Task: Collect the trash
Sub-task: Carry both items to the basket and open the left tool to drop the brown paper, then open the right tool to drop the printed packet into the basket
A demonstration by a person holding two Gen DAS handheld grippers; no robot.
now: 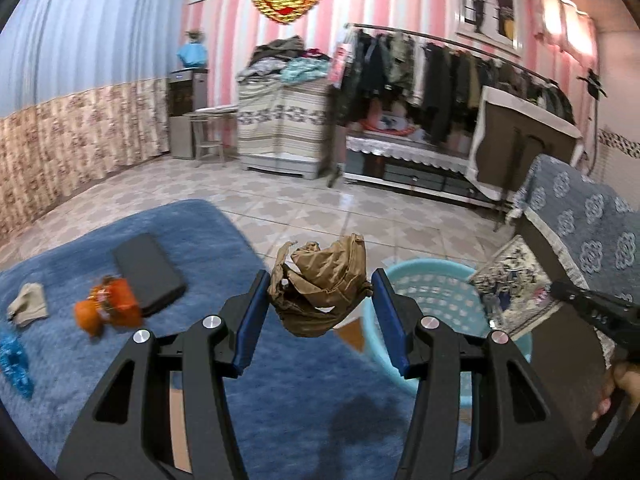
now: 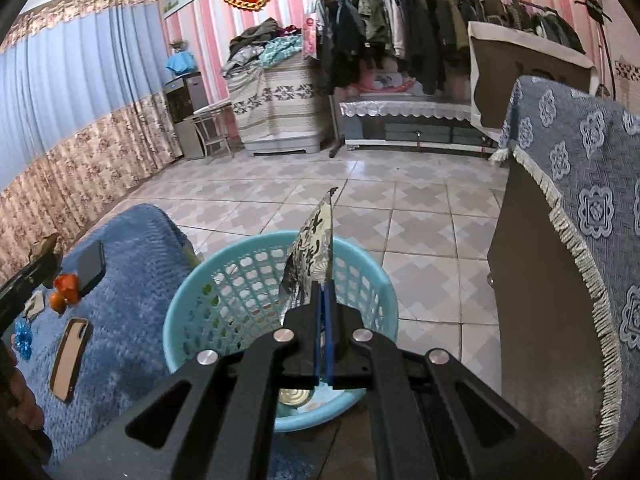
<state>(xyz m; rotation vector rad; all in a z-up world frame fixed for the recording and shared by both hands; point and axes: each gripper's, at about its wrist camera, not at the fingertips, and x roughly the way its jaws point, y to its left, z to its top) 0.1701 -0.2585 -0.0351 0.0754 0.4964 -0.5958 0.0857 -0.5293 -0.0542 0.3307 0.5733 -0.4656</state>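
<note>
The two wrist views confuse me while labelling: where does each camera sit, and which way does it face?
Left wrist: on the left gripper, facing across the blue bed; its fingers span crumpled brown paper; a hand shows at right.
Right wrist: on the right gripper, above the basket, pinching a wrapper.
Shared: basket, wrapper, bed, clothes rack.

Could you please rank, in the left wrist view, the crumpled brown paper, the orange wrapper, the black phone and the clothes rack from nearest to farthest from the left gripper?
1. Crumpled brown paper: held between the left gripper fingers.
2. Orange wrapper: left, on the blue blanket.
3. Black phone: just behind the wrapper.
4. Clothes rack: across the room, at the far wall.
</note>
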